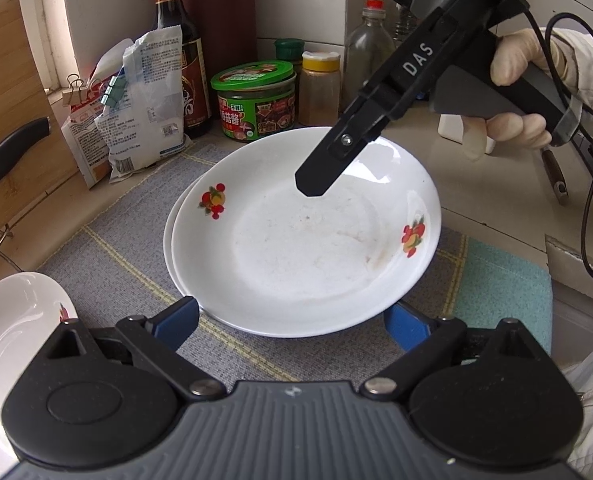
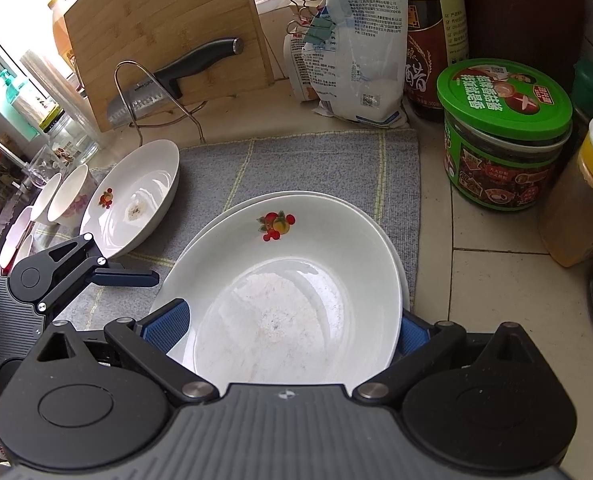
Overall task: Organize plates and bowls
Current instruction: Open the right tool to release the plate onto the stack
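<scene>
A grey mat (image 2: 296,160) covered the counter, and on it sat two stacked plates (image 1: 304,240), each printed with fruit. The right gripper (image 1: 316,184), marked "DAS", reached over the top plate's far rim; I could not tell whether its fingers pinched that rim. The left gripper (image 1: 292,320) waited spread at the near rim. A third plate (image 2: 134,200) lay leftward. Behind stood a green-lidded jar (image 2: 504,136) with Chinese lettering.

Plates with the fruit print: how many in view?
3. Top plate sits stacked on a second plate, only its rim showing, mid-mat. A third plate lies at the mat's left edge by the bowls. More could hide under the stack.
</scene>
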Motion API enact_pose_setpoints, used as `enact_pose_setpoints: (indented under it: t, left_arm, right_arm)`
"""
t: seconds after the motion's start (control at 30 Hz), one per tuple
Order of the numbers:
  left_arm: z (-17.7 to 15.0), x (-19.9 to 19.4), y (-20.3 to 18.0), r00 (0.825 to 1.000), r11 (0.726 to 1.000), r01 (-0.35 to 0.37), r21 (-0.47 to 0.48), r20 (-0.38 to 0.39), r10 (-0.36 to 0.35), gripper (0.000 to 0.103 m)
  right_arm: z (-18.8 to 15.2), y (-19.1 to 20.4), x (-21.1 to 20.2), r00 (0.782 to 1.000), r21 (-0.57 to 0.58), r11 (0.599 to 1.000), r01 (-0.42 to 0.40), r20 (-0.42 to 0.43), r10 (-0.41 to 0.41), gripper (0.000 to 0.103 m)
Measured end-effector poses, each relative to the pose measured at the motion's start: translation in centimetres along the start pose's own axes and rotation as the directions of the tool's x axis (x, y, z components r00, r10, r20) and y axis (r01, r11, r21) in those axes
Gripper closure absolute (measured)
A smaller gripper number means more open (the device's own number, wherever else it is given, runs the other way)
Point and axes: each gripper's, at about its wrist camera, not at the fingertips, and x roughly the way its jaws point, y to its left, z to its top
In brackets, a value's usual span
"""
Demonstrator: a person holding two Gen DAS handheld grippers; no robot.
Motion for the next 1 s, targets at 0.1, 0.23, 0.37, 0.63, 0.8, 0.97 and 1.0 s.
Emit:
enact_pose_setpoints:
  t: [0.1,0.23,0.37,0.63,0.8,0.97,1.0]
  left_arm:
    - [0.0,0.0,-0.1,1.0,1.0,-0.004,0.0,0.002,0.004,0.005]
    - [0.1,-0.1,0.0,1.0,1.0,-0.006,-0.004,0.001,0.006,0.005]
    - [0.1,-0.2,-0.1,1.0,1.0,-0.008,0.001,0.004,0.008,0.005]
    - [0.1,-0.2,-0.2,1.0,1.0,-0.006,0.006,0.011,0.006,0.005]
    - [0.0,-0.2,-0.3,1.0,1.0,-0.017,0.011,0.008,0.017,0.005]
    - [0.0,-0.2,-0.3,1.0,1.0,-0.018,0.014,0.008,0.018,0.005]
    - [0.0,-0.2,-0.3,1.0,1.0,-0.016,0.011,0.012,0.015,0.005]
  right_arm:
    - [-0.1,0.2,0.0,1.0,-0.004,1.0,0.013,-0.003,-0.013,0.0]
    - [-0.2,0.6,0.0,0.999,-0.014,0.999,0.036,-0.01,-0.036,0.0]
    - [-0.3,1.1,0.1,0.997,-0.033,0.997,0.068,-0.02,-0.068,0.0]
    - [-0.8,2.0,-0.3,0.992,-0.068,0.991,0.119,-0.028,-0.122,0.0]
    - [-1.2,2.2,-0.3,0.988,-0.074,0.987,0.145,-0.037,-0.148,0.0]
    - [-1.6,2.6,-0.2,0.983,-0.096,0.98,0.174,-0.045,-0.179,0.0]
    - [-1.7,2.6,-0.2,0.982,-0.096,0.98,0.176,-0.046,-0.181,0.0]
